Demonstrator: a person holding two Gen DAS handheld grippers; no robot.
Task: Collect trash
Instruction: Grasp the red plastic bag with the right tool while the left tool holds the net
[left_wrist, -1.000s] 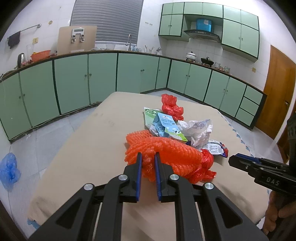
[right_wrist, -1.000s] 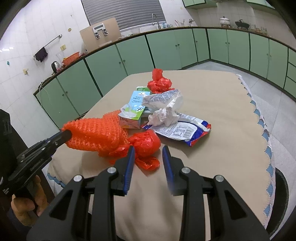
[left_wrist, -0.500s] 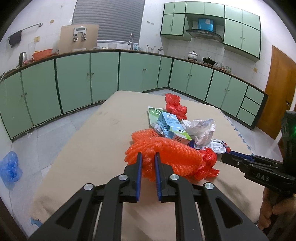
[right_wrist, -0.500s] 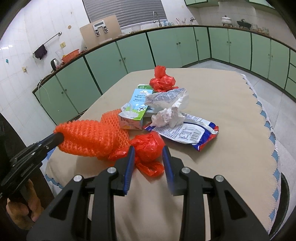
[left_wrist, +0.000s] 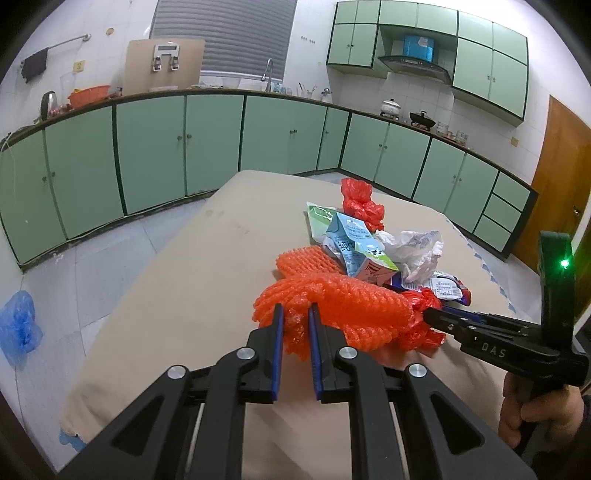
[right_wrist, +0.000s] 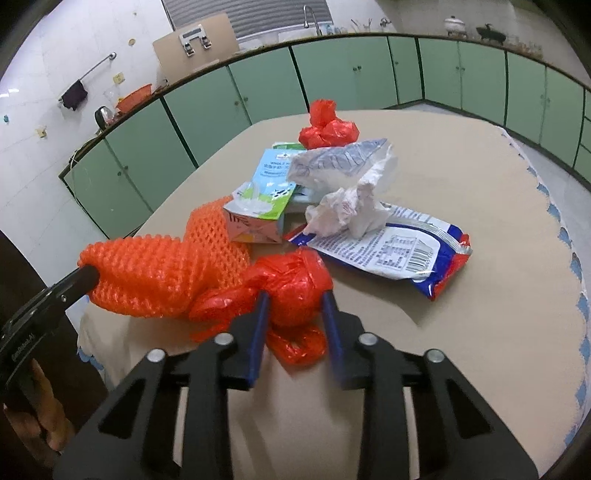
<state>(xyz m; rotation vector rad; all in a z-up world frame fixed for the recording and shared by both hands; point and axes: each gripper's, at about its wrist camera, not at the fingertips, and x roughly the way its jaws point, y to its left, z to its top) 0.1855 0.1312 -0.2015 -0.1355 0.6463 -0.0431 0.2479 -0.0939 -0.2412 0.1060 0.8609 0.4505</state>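
My left gripper (left_wrist: 295, 314) is shut on an orange foam net (left_wrist: 343, 306), which also shows in the right wrist view (right_wrist: 147, 273). My right gripper (right_wrist: 293, 299) is open with its jaws on either side of a crumpled red plastic bag (right_wrist: 291, 284), which lies on the table next to the net (left_wrist: 421, 317). Behind them lie a milk carton (right_wrist: 266, 199), crumpled white paper (right_wrist: 347, 206), a blue-and-red wrapper (right_wrist: 402, 254) and a second red bag (right_wrist: 325, 129).
The trash lies on a beige-covered table (right_wrist: 461, 166) with a scalloped right edge. Green kitchen cabinets (left_wrist: 184, 147) ring the room. A blue bag (left_wrist: 18, 325) lies on the floor at left. A wooden door (left_wrist: 561, 177) is at right.
My right gripper has moved forward, so its jaws now straddle the red bag. My left gripper still holds the orange net and has barely moved.
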